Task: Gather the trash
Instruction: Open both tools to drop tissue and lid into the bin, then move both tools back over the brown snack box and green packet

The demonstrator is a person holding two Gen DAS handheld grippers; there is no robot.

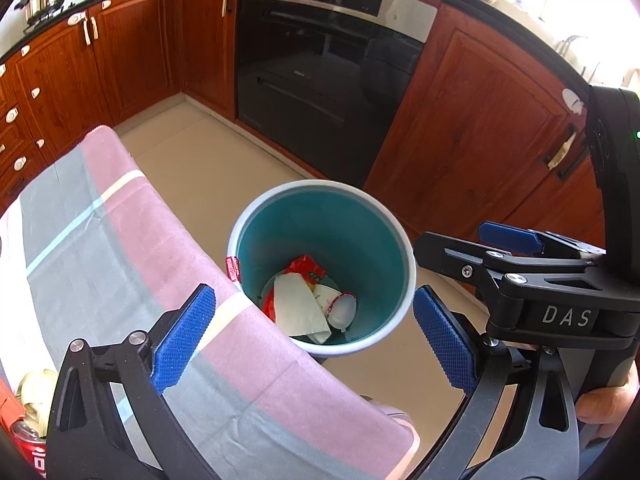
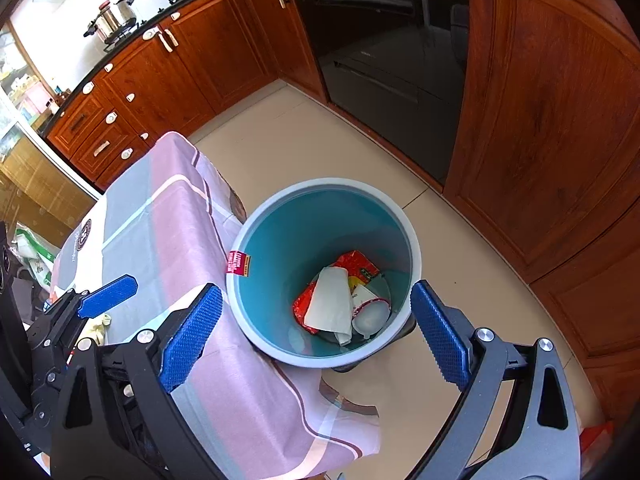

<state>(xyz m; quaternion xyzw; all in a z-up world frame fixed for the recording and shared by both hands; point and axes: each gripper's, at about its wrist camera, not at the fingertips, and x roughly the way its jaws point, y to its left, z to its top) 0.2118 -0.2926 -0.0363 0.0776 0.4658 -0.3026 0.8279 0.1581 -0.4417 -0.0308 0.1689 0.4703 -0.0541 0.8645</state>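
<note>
A round bin point(image 1: 320, 216) point(image 2: 308, 232), teal inside with a pale rim, stands on the floor against the table's edge. At its bottom lie a red wrapper point(image 1: 307, 267) point(image 2: 359, 263), a white paper point(image 1: 298, 308) point(image 2: 330, 300) and a white cup point(image 1: 343, 311) point(image 2: 371, 315). My left gripper point(image 1: 314, 338) hangs open above the bin with nothing between its pads. Beside it, my right gripper point(image 2: 316, 336) is open and empty as well. Each wrist view shows one blue pad of the other gripper point(image 1: 510, 237) point(image 2: 108, 296). A red can point(image 1: 28, 440) and a crumpled yellowish scrap point(image 1: 38, 392) lie on the table.
The table wears a pink and grey cloth point(image 1: 120, 240) point(image 2: 168, 220) that touches the bin's rim. A black oven point(image 1: 320, 80) and wooden cabinets point(image 2: 540, 120) border the beige floor point(image 2: 320, 132). Something orange lies on the floor at lower right point(image 2: 596, 440).
</note>
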